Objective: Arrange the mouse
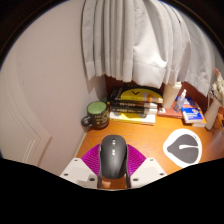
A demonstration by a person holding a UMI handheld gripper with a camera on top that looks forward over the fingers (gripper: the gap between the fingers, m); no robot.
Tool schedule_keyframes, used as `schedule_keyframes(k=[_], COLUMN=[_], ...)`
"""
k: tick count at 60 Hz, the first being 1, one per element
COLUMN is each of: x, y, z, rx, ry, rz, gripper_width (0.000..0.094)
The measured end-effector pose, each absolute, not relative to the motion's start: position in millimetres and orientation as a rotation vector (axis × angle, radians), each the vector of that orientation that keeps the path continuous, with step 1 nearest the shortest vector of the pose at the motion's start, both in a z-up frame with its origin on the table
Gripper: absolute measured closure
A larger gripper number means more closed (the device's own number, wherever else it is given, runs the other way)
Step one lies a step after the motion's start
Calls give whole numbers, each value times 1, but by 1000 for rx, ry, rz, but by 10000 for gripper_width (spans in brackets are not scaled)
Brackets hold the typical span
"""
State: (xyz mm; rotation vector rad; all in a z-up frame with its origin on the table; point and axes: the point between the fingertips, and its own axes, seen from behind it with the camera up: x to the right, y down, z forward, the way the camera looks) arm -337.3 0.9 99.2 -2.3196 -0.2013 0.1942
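Two fingers of the gripper (113, 181) clamp the grey mouse (113, 157) above the desk (150, 138); releasing off-centre could miss the round mouse pad (183, 149).

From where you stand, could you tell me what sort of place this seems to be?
Probably a home desk in a room corner: a wooden desk holds stacked books and a mug, with curtains behind. The gripper holds a grey mouse.

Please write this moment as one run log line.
claw: shut on grey mouse | mouse: above orange table | ahead: books, green mug | side: round mouse pad
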Motion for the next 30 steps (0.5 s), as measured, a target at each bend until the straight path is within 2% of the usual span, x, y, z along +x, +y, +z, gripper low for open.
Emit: schedule_keyframes(k=[8,15,21,30], x=[-255,-165,-95,-23], y=[46,75,96,104], z=[194,233,220,140], rx=[-2164,-2099,-2113,-2240], ry=[-195,-168,-125,-56], rz=[132,44,-3,-33], gripper_width=[608,602,602,605])
